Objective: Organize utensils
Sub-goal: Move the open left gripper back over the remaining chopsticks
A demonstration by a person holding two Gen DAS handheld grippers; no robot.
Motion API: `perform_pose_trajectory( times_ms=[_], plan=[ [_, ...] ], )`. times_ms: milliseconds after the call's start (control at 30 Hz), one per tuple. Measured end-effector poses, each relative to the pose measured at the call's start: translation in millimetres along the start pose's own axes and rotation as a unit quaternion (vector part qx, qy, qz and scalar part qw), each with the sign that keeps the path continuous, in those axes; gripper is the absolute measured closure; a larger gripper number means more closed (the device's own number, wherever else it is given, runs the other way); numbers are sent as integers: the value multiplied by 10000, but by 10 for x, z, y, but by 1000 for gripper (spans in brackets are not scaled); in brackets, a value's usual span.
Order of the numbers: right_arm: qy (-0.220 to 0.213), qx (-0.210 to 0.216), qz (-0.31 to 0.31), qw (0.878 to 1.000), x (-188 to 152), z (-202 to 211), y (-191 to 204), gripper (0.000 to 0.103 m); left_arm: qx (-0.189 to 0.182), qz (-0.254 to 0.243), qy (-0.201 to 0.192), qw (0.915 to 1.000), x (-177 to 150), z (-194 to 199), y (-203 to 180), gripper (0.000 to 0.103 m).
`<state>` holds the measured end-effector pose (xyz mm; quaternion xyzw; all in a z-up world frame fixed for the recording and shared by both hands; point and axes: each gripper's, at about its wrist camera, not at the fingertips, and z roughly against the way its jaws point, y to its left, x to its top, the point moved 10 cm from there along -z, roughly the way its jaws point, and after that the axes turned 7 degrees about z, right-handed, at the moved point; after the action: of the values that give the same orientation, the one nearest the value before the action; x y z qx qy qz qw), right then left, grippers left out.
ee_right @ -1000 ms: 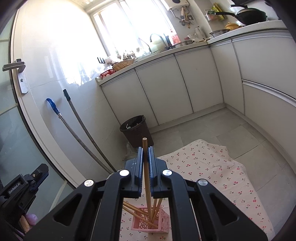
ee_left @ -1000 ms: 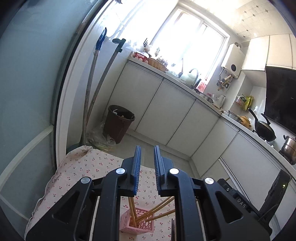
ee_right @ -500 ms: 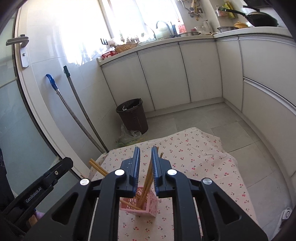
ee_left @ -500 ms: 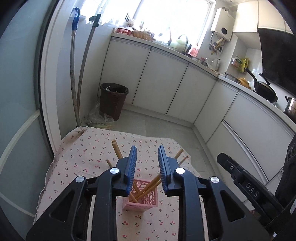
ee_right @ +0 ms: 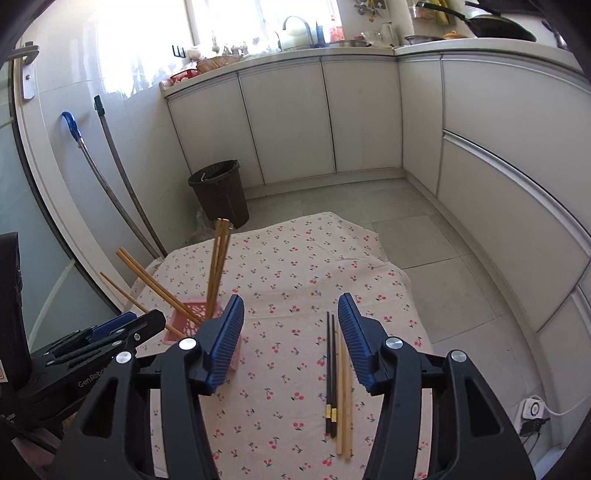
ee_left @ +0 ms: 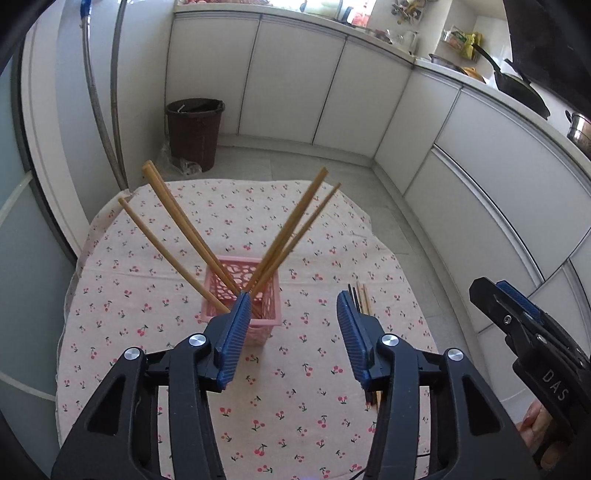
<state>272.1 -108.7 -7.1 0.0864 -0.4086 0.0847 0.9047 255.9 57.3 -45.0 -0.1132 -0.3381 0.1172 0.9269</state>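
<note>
The chopstick clamped a second ago is now dropped in the pink basket (ee_right: pixel 192 317); both the right gripper (ee_right: pixel 291 338) and left gripper (ee_left: pixel 291 334) have just been opened, fingers apart and empty, while two pairs (ee_right: pixel 338 376) lie between the right fingers, still to be collected.

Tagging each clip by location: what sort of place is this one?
A home kitchen, most likely: white cabinets under a counter with a sink tap, a wok, and a bin on the tiled floor.
</note>
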Motion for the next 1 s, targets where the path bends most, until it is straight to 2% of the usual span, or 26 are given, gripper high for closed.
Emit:
perform_pose_trajectory(
  times_ms=[67,367,600,700,800,900,1000],
  plan=[
    [68,-118,-67,9999,-109,34,-159,32,-12,-85,188,9998,-99,-103,-69,48],
    [624,-694,-225,9954,-636,72,-890,11,15,-257,1248,9919,-522,-699,-327,31],
    [1142,-521,-577,9904,-890,-8,-1236,10,96,-183,2078,9779,-770,-1285,-564,28],
    [1322,-401,-773,9874,-954,-34,-1312,10,167,-342,2337,9716,-797,-1531,-689,26],
    [1374,-334,-894,9859,-972,-45,-1357,10,337,-560,2367,9694,-756,-1736,-789,25],
    [1359,-185,-1066,9848,-959,-35,-1373,10,164,-326,2276,9731,-608,-1899,-874,27],
    [1348,-20,-1245,9830,-948,-14,-1386,10,-3,-182,2248,9742,-453,-2053,-984,42]
  ],
)
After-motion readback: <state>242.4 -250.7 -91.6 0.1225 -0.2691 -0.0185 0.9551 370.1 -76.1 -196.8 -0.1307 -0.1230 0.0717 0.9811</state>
